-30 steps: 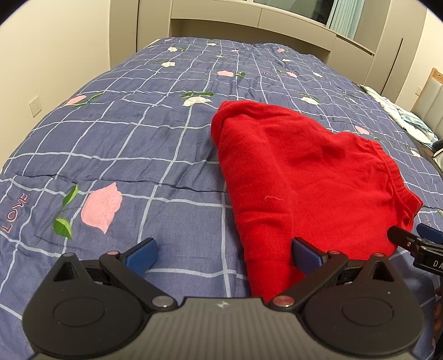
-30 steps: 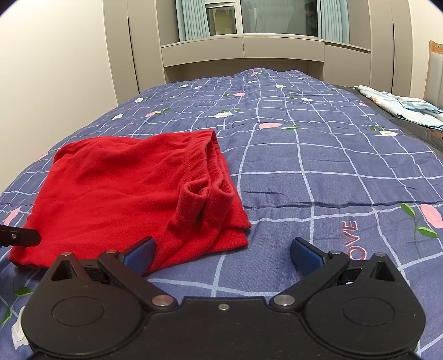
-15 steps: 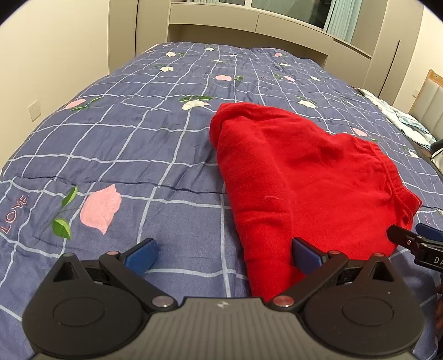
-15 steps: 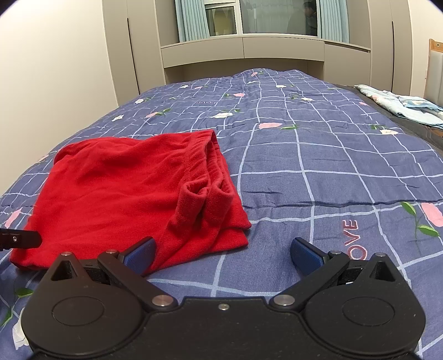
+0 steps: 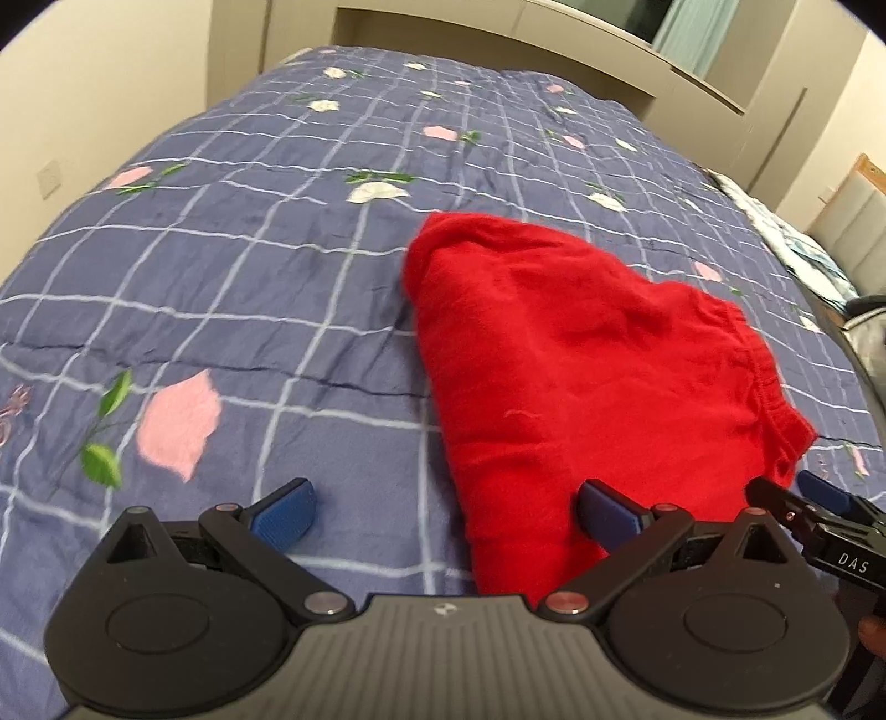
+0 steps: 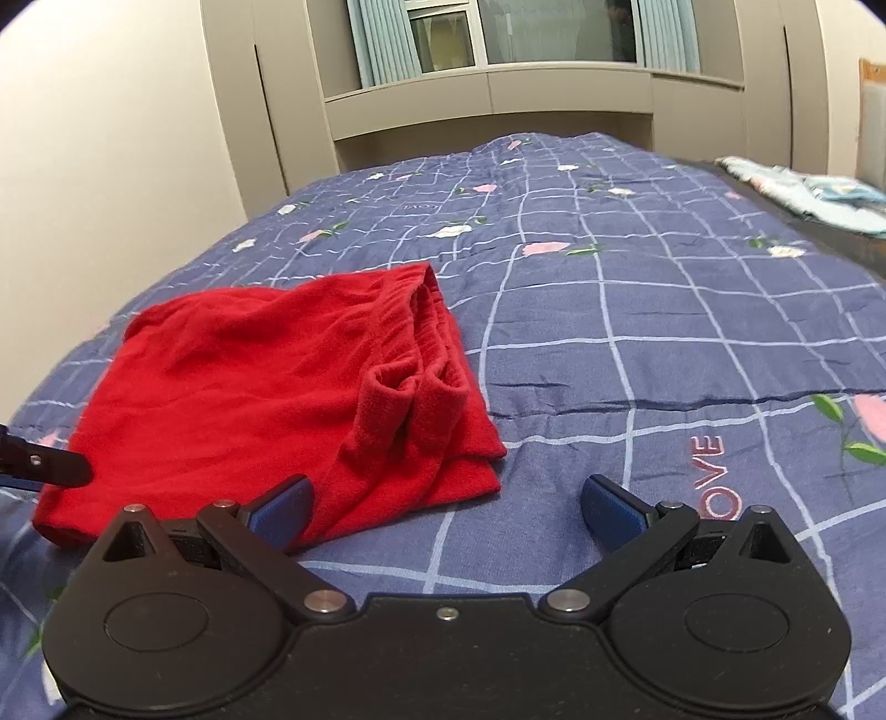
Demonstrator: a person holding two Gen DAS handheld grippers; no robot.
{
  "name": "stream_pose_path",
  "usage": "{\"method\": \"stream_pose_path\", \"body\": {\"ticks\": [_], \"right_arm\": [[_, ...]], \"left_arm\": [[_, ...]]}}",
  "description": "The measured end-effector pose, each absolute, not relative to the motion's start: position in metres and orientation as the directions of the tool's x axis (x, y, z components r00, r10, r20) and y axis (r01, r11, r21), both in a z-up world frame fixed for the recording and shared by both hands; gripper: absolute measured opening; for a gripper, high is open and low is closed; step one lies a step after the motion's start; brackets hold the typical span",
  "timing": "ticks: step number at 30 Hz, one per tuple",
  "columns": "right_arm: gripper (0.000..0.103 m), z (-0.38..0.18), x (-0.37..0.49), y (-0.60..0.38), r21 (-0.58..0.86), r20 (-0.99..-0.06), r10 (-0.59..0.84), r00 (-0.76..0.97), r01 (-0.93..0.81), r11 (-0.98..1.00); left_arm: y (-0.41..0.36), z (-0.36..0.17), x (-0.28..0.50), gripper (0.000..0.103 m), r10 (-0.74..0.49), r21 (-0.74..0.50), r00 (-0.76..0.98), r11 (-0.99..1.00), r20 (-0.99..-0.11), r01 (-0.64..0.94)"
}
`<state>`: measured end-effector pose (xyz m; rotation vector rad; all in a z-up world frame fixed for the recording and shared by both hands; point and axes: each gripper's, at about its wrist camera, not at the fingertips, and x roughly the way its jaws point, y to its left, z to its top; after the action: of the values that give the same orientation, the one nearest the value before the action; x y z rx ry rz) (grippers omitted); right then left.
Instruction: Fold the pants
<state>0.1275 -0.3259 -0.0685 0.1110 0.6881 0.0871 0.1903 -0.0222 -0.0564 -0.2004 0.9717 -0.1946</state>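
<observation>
Pants: the red pants (image 5: pixel 581 376) lie folded in a compact bundle on the bed (image 5: pixel 249 266), on its blue checked quilt with pink and white flowers. From your right wrist view they (image 6: pixel 266 399) sit to the left, with the gathered waistband (image 6: pixel 421 327) along their right edge and doubled layers at the near corner.

Left hand-held gripper: your left hand-held gripper (image 5: pixel 446 512) has its jaws spread wide and grips nothing. Its right blue pad (image 5: pixel 609 512) sits over the near edge of the pants; whether it touches the cloth you cannot tell. Its left pad (image 5: pixel 282 512) is over bare quilt.

Right hand-held gripper: your right hand-held gripper (image 6: pixel 446 507) is also wide open and empty. Its left pad (image 6: pixel 282 507) is just at the pants' near edge, its right pad (image 6: pixel 609 509) over the quilt beside the pink "LOVE" lettering (image 6: pixel 714 476).

Each in the other's view: the right gripper's tip shows at the lower right of the left wrist view, near the pants' waistband corner; the left gripper's black tip (image 6: pixel 44 465) shows at the left edge of the right wrist view, by the pants' left side.

Surroundings: beige cabinets (image 6: pixel 498 88) and a curtained window (image 6: pixel 443 39) stand behind the bed; pale blue cloth (image 6: pixel 808 194) lies at the far right.
</observation>
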Motion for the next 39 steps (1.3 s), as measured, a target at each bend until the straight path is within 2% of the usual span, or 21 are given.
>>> {"method": "stream_pose_path", "body": {"ticks": [5,11,16,21,28,39], "right_arm": [[0.103,-0.063,0.143,-0.335,0.246,-0.611,0.297,0.734,-0.181,0.952],[0.103,-0.062,0.194,-0.343,0.400,-0.615,0.537,0.578,-0.358,0.844],[0.103,-0.067,0.240,-0.360,0.599,-0.558,0.686,0.467,-0.346,0.722],[0.103,-0.068,0.254,-0.350,0.610,-0.556,0.701,0.447,-0.354,0.709],[0.103,-0.075,0.240,-0.342,0.568,-0.523,0.674,0.523,-0.376,0.732],[0.102,-0.080,0.233,-0.350,0.567,-0.490,0.681,0.544,-0.394,0.723]], "left_arm": [[-0.027,-0.060,0.210,0.103,-0.335,-0.300,0.524,0.942,-0.783,0.152],[-0.028,-0.068,0.235,0.103,-0.389,-0.345,0.490,0.921,-0.780,0.181],[-0.034,-0.072,0.248,0.103,-0.387,-0.339,0.479,0.922,-0.788,0.187],[-0.043,-0.073,0.250,0.103,-0.361,-0.304,0.489,0.932,-0.794,0.196],[-0.048,-0.072,0.247,0.103,-0.342,-0.285,0.498,0.940,-0.797,0.190],[-0.052,-0.067,0.243,0.103,-0.395,-0.342,0.478,0.918,-0.784,0.198]]}}
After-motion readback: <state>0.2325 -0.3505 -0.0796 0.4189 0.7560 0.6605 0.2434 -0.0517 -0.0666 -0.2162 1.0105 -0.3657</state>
